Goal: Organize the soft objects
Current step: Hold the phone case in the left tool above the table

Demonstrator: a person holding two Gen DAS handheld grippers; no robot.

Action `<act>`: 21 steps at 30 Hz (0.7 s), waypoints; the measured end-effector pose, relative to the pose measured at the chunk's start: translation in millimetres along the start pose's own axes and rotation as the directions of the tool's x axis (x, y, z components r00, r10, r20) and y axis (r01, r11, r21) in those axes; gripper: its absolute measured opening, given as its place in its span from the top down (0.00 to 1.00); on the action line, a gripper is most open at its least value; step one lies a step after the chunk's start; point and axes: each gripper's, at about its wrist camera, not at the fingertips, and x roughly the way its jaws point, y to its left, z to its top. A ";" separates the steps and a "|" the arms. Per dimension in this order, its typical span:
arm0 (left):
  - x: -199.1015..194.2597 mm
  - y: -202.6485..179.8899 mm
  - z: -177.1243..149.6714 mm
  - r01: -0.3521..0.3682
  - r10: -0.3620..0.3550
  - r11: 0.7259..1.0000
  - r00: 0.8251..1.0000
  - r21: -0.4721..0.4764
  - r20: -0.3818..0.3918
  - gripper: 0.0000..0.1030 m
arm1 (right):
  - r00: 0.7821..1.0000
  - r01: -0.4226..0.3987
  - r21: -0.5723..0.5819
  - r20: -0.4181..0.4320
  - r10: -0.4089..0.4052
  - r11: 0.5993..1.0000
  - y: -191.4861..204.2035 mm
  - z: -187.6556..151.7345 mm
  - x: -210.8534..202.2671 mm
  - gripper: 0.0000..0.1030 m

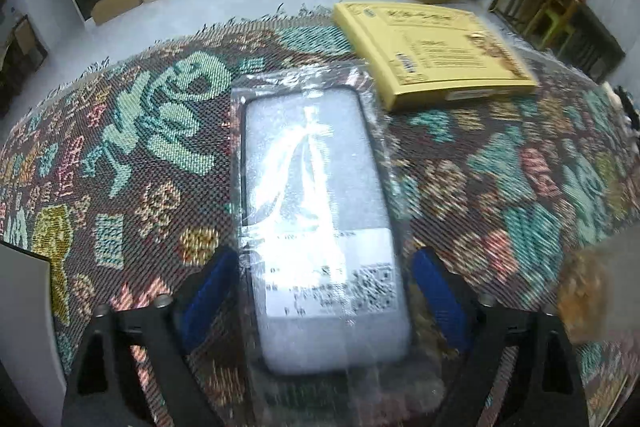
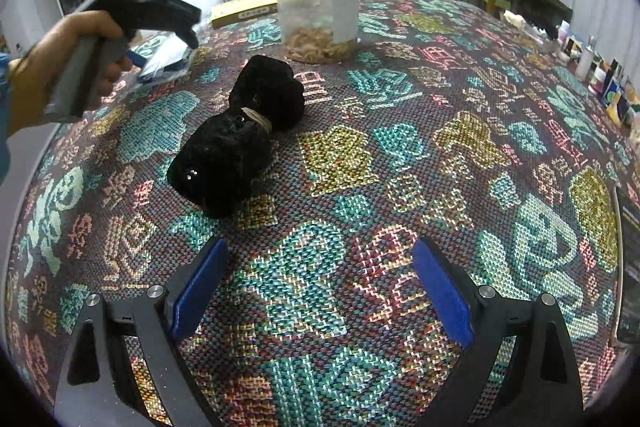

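Here the left gripper point(image 1: 320, 299) stands wide apart astride a plastic-wrapped grey foam pad point(image 1: 316, 211) lying on the patterned tablecloth point(image 1: 132, 155), pads clear of it. The right gripper point(image 2: 320, 291), equally spread, holds nothing; a black tied bundle point(image 2: 240, 135) lies ahead.

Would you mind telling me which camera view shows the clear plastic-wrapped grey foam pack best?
The left wrist view: the clear plastic-wrapped grey foam pack fills the centre, label visible. The right wrist view shows only a corner of it, far left.
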 end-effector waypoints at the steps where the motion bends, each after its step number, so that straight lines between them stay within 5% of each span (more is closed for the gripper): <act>1: 0.7 1.5 -1.2 -0.004 0.004 1.000 1.000 0.001 0.006 0.01 | 1.000 0.001 -0.002 -0.001 -0.001 1.000 -0.3 0.3 0.1 0.08; 4: 0.0 0.2 -9.0 -0.023 0.021 0.999 0.999 0.045 0.042 0.00 | 1.000 0.001 -0.002 -0.002 -0.001 1.000 0.0 0.5 -0.1 0.08; 6: -10.2 5.6 -20.5 -0.017 0.011 0.998 0.995 0.059 0.099 0.24 | 1.000 0.002 -0.003 -0.002 -0.002 1.000 0.7 0.4 0.0 0.08; 8: -22.7 13.0 -38.6 0.012 -0.018 0.998 0.994 0.057 0.110 0.24 | 1.000 0.003 -0.004 -0.003 -0.003 1.000 0.8 0.3 0.2 0.08; 11: -44.4 16.9 -87.6 -0.001 -0.009 0.996 0.993 0.087 0.115 0.24 | 1.000 0.004 -0.003 -0.004 -0.004 1.000 0.5 0.8 0.1 0.08; 18: -122.9 32.3 -271.3 0.008 -0.029 0.991 0.987 0.134 0.158 0.22 | 1.000 0.003 -0.003 -0.005 -0.003 1.000 0.6 0.5 0.2 0.08; 20: -133.5 34.4 -300.4 -0.009 -0.014 0.992 0.984 0.128 0.178 0.15 | 1.000 0.006 -0.005 -0.006 -0.006 1.000 1.5 0.1 -0.2 0.08; 21: -136.5 36.4 -308.5 -0.019 -0.003 0.993 0.983 0.117 0.186 0.03 | 1.000 0.008 -0.005 -0.007 -0.008 1.000 0.3 0.9 0.8 0.08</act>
